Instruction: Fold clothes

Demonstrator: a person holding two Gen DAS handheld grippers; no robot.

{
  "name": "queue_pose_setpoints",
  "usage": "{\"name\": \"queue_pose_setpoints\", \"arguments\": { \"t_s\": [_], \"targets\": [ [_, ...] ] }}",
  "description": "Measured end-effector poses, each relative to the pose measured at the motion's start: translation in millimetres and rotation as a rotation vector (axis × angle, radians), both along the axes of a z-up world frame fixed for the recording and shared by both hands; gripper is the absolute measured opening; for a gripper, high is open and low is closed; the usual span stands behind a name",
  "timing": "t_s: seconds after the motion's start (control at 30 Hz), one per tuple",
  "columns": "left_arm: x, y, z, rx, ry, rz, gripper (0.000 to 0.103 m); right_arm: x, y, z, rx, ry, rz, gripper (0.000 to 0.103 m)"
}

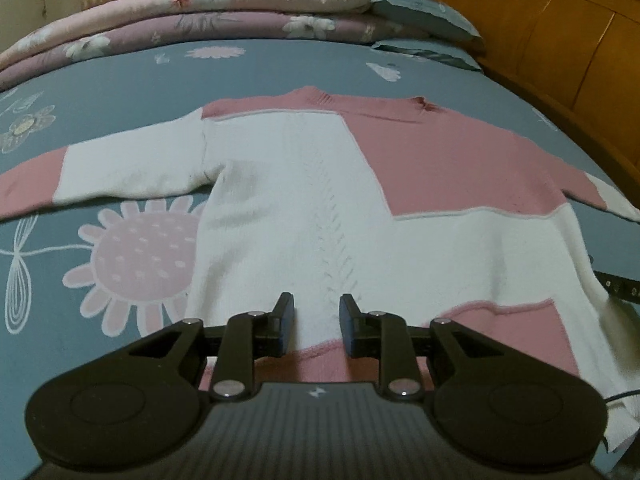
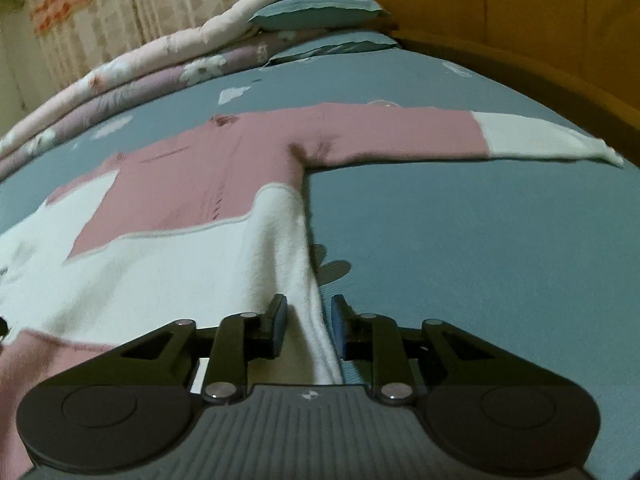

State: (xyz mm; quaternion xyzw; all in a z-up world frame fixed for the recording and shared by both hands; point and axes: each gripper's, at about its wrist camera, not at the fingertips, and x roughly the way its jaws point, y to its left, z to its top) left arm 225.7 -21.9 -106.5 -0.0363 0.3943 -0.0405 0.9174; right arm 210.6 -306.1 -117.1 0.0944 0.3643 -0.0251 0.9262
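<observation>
— Both claws hang parted: left gripper (image 1: 316, 320) above the hem of the sweater (image 1: 280, 208), right gripper (image 2: 308, 324) with the sweater's side edge lying between its fingers, not pinched.

— What lies around them?

— One pink-and-white sweater, flat on the blue bedsheet (image 1: 120, 92), both sleeves spread out ahead of the claws. Beyond its collar, two folded quilts (image 1: 224, 8) stacked, with two blue pillows (image 1: 424, 16) beside them. One wooden headboard (image 1: 560, 32) far right.

— Anything in the way?

— Nothing lies on the sweater itself.
</observation>
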Motion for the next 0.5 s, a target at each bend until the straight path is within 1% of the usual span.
{"name": "queue_pose_setpoints", "arguments": {
  "t_s": [0.03,0.1,0.2,0.23,0.3,0.37,0.43,0.5],
  "targets": [
    [-0.4,-0.3,0.2,0.0,-0.001,-0.004,0.029,0.7,1.0,1.7,-0.006,0.013,0.033,0.014],
    [-1.0,-0.6,1.2,0.0,-0.004,-0.012,0.031,0.4,-4.0,8.6,0.018,0.022,0.082,0.012],
    [-1.5,1.1,1.7,-0.001,-0.003,-0.01,0.031,-7.6,-22.8,23.7,-0.012,0.0,0.042,0.012],
    [-1.6,1.8,1.8,-0.002,-0.003,-0.008,0.031,-10.4,-30.8,27.1,-0.02,-0.003,0.018,0.009],
    [-1.9,3.0,2.1,-0.003,-0.002,-0.006,0.031,-12.0,-44.6,27.3,-0.011,0.02,-0.019,0.0],
    [-2.2,4.3,2.3,-0.004,-0.001,-0.003,0.032,-12.5,-55.0,27.1,0.014,0.036,-0.039,0.002],
    [-2.3,5.5,2.9,-0.004,-0.002,-0.006,0.033,-12.6,-59.7,28.7,0.059,0.027,-0.027,0.01],
    [-1.8,6.5,2.5,0.001,-0.001,-0.004,0.036,-10.7,-64.0,32.4,0.099,0.01,-0.015,0.011]
  ]
}}
